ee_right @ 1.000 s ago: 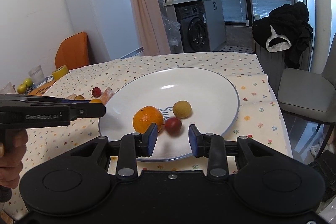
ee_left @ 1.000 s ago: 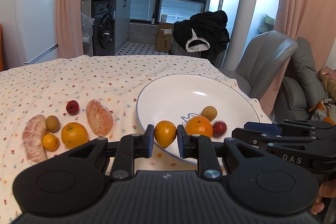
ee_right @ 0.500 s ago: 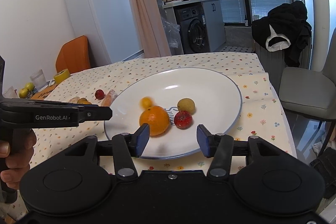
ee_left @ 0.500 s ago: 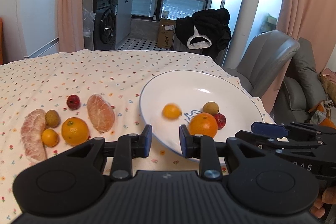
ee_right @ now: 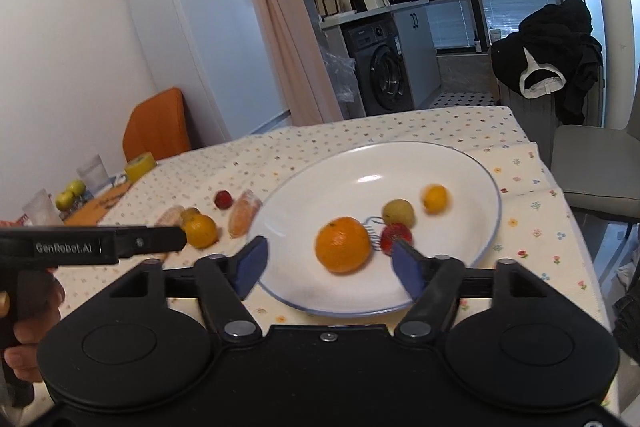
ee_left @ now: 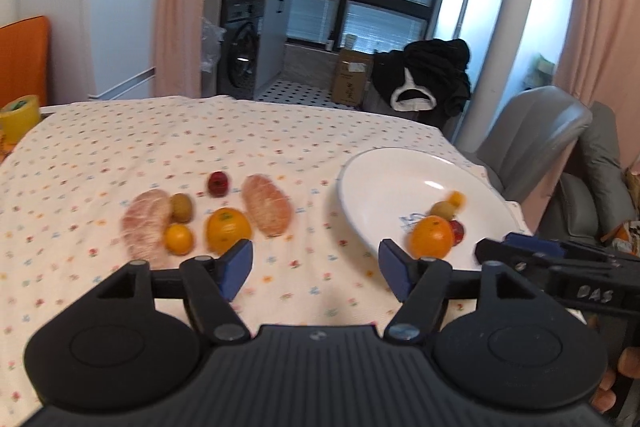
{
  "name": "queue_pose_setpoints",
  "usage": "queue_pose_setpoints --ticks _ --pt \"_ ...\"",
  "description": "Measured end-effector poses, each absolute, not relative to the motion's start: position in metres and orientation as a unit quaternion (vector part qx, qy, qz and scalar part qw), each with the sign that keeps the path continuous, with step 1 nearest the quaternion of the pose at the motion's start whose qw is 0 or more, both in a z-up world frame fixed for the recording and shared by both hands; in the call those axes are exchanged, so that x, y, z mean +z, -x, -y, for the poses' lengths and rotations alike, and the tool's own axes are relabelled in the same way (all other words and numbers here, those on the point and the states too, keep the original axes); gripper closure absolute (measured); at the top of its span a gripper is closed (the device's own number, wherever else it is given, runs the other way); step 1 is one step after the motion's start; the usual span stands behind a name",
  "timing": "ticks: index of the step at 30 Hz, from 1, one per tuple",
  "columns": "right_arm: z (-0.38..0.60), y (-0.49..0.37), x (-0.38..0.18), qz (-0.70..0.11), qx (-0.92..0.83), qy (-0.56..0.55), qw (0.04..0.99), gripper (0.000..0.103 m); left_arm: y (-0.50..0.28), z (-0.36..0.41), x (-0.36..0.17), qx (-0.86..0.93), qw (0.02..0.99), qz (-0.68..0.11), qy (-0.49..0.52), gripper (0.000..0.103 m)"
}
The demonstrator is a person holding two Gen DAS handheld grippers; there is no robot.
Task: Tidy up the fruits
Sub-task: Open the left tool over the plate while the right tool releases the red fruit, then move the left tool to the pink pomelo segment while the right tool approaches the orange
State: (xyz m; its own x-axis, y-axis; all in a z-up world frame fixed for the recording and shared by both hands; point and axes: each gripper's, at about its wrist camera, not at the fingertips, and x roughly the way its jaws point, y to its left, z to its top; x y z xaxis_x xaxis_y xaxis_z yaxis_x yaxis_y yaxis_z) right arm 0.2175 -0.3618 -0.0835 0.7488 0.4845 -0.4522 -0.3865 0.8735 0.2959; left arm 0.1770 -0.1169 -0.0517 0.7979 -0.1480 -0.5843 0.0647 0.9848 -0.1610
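Both grippers are matte black plastic — the left gripper (ee_left: pixel 316 269) and right gripper (ee_right: pixel 326 263) each have blue finger pads (ee_left: pixel 236 267), two round discs, silver pivot screws and a ribbed centre. White lettering marks their sides — "GenRobot.AI" on the left, "DAS" on the right.

Plate (ee_right: pixel 460 163): orange (ee_right: pixel 343 244), red fruit (ee_right: pixel 396 237), longan (ee_right: pixel 398 212), blurred kumquat (ee_right: pixel 435 199). Left on table (ee_left: pixel 120 147): two pomelo segments (ee_left: pixel 267 205), second orange (ee_left: pixel 228 231), kumquat, longan, red fruit.
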Motion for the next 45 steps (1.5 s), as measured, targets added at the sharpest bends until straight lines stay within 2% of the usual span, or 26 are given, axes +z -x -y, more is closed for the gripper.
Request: queue_pose_setpoints --ticks 2,4,11,18,45 --pt "0.358 -0.216 -0.082 -0.262 0.237 -0.097 0.931 0.017 -0.171 0.108 -0.051 -0.047 0.947 -0.309 0.071 0.032" --pt "0.353 -0.214 -0.08 -0.257 0.236 -0.097 0.932 0.014 -0.164 0.099 -0.05 -0.037 0.949 -0.303 0.076 0.027" --pt "0.336 -0.207 -0.07 -0.243 0.246 -0.098 0.933 0.0 -0.147 0.073 -0.046 -0.006 0.952 -0.293 0.086 0.019" --pt "0.313 -0.203 -0.066 -0.251 0.266 -0.07 0.928 0.0 -0.136 0.049 -0.05 0.014 0.95 -0.293 0.103 0.015" --pt "0.248 -0.219 -0.069 -0.273 0.328 -0.027 0.904 0.001 -0.132 0.007 -0.063 0.062 0.945 -0.299 0.114 0.016"
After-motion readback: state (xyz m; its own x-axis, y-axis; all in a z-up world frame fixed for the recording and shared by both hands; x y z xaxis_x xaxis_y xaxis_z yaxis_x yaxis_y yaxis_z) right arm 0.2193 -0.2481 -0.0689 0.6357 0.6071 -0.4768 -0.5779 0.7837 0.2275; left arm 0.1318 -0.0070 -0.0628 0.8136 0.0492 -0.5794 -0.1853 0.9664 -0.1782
